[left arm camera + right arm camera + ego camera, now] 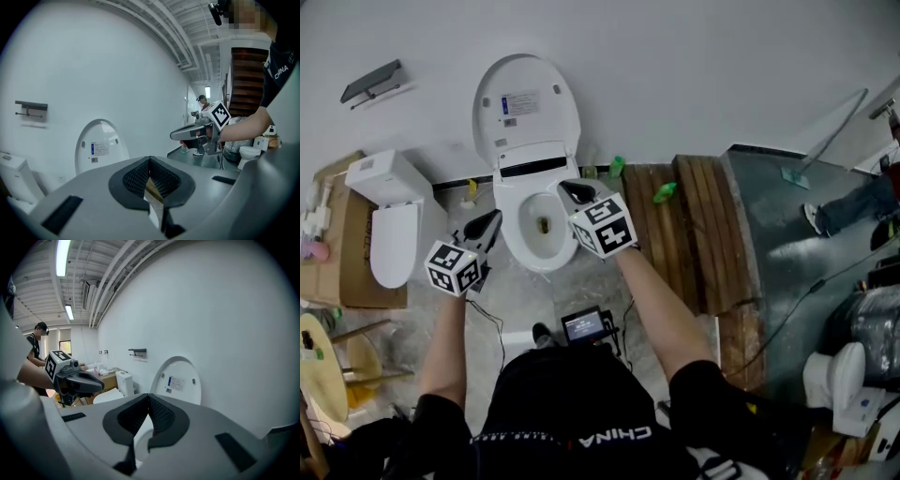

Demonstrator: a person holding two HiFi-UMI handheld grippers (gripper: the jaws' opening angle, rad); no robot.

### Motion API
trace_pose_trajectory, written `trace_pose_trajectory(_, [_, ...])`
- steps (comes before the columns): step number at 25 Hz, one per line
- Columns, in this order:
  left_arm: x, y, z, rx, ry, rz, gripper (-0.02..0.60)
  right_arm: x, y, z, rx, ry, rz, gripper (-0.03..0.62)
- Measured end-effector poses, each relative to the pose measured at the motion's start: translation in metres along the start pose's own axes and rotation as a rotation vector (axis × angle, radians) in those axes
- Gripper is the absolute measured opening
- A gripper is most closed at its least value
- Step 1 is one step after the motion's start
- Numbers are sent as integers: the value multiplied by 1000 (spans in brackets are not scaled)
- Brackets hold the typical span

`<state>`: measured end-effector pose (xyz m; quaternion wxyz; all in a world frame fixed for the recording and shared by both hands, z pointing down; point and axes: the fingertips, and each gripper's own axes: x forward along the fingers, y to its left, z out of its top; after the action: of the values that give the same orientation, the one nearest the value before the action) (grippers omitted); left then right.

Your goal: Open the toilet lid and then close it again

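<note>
- While the toilet lid [525, 108] is stood up against the far wall, the bowl [534, 262] is seen open below it.
- The left gripper [491, 219] and the right gripper [573, 191] are seen shut, with nothing held, near the bowl.
- The lid is judged hard, smooth and slippery; its top edge should be pulled and lowered slowly.

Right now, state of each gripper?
Left gripper: closed, holding nothing.
Right gripper: closed, holding nothing.
</note>
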<state>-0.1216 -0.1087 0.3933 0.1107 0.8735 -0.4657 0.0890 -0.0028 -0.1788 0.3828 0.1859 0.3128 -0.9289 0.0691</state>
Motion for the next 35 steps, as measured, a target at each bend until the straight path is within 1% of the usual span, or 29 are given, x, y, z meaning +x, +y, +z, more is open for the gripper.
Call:
trace_pose_trajectory(7, [3,2,1,4,4,-7,9,1,2,-6,11,14,-13,14])
trace_pose_trajectory(13, [3,7,3,-26,-11,-5,9,1,1,-10,17,21,-21,14])
trace_pose_trajectory(25, [-1,10,5,-24,-21,4,9,1,5,-12,13,21,-14,14])
trace_pose_trajectory(30, [11,8,12,-15,-28,25,9,-3,-8,-15,4,24,1,14])
trace_pose_trajectory(35, [30,5,24,2,-35,67,9,-6,-34,-11,-3,8,27,14])
